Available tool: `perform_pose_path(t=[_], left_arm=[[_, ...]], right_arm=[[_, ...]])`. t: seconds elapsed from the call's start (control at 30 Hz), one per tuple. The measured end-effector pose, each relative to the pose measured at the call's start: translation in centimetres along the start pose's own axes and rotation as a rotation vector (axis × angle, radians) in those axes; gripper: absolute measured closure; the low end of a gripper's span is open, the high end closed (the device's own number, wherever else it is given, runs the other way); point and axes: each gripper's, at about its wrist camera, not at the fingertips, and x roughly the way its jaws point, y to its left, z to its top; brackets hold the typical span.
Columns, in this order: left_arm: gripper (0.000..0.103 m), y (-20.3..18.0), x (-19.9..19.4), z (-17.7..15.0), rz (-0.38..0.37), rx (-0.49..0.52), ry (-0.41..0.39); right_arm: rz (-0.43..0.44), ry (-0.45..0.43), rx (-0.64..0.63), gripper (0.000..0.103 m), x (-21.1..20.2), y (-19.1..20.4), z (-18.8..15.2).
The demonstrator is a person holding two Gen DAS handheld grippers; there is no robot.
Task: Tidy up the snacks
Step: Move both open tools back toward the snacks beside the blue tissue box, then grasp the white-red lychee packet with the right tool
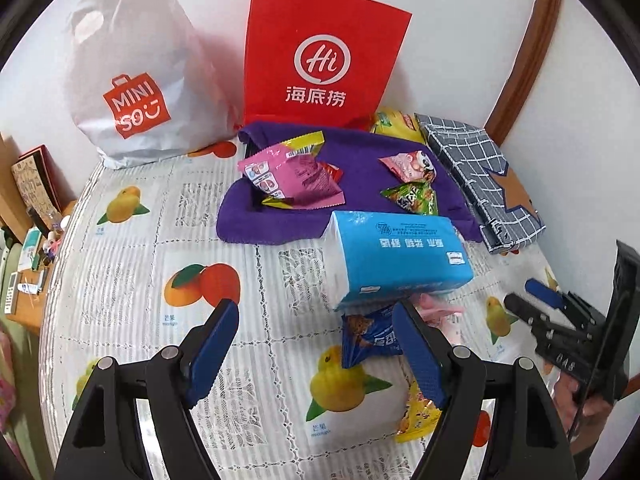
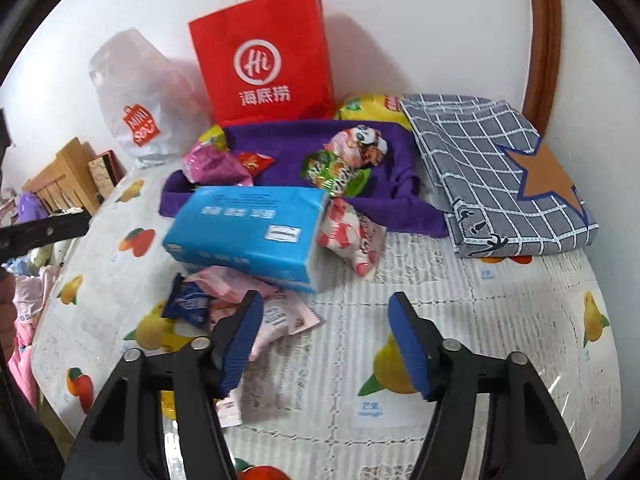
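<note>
A: Where do the snacks sit?

B: Most lie in the purple tray (image 2: 280, 148) at the back of the surface (image 2: 360, 300), in front of the red paper bag (image 2: 264, 60) — a pink packet (image 1: 296, 176) at its left, a green packet (image 2: 336, 172) and a panda-print packet (image 2: 360, 144) further right. A yellow bag (image 2: 368, 106) rests behind the tray, next to the folded grey checked cloth (image 2: 500, 168).

A: And outside the tray?

B: The blue tissue pack (image 2: 248, 228) leans across the tray's front edge, on top of loose snacks: a dark blue packet (image 2: 188, 300) and a pale pink packet (image 2: 276, 312) poke out under its near side, and a red-and-white packet (image 2: 352, 240) lies against its right end.

A: The claws?

B: The left claw (image 1: 316, 344) is released, nothing between its pads; its right finger (image 1: 420, 352) hangs over the dark blue packet (touching or not, I cannot tell). The right claw (image 2: 324, 344) also stands apart and empty — its left finger (image 2: 240, 344) is above the pale pink packet. A white shopping bag (image 1: 132, 72) stands left of the red one.
</note>
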Motion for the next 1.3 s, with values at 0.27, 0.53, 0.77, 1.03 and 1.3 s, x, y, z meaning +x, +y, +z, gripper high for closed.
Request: perform_pose_path(t=[0.27,0.53,0.77,1.03,1.3], left_arm=[[0.025,1.9,2.6,0.4,0.028,-0.042,0.039],[0.025,4.5,3.9,1.8,0.051,-0.098,0.051],[0.025,5.7,4.7,2.4,0.056,-0.123,0.058],[0.026,5.5,5.0,2.3,0.059,-0.115,0.066],[0.026,5.2,3.5,1.7,0.051,-0.116,0.043]], right_arm=[[-0.038,0.030,-0.036,0.045,3.7,-0.9,1.5],[-0.042,0.104,-0.096,0.045,8.3,-1.3,2.5],[-0.037,0.134,-0.133,0.045,10.9,-1.9,2.8],[0.009,0.118,-0.157,0.066,11.6,-1.8,2.6],[0.072,0.122,-0.111,0.081,9.0,-2.4,1.7]])
